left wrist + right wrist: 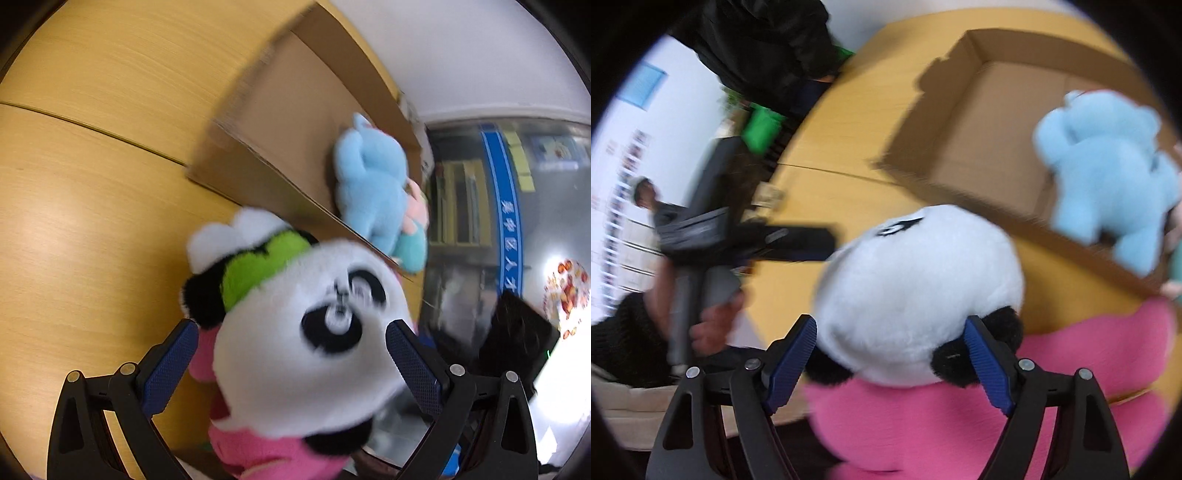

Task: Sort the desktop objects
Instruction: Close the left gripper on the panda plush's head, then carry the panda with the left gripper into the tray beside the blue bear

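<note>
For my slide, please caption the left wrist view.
Left gripper holds panda plush near cardboard box containing blue plush.

Panda toy [295,332] before box [295,122], elephant toy [373,184] inside.

Pale yellow wood-grain worktop [92,192], with one thin dark seam [88,127] curving across. Behind the worktop, plain white wall [461,48]. Below that wall, glass partition [546,206] with vertical blue band [506,199] carrying white characters, yellowish shelving [458,206] blurred beyond. Bright glare near the partition's lower part. From the other side, beyond the worktop's edge, white wall [624,147] with pale blue panel [641,88].
</note>
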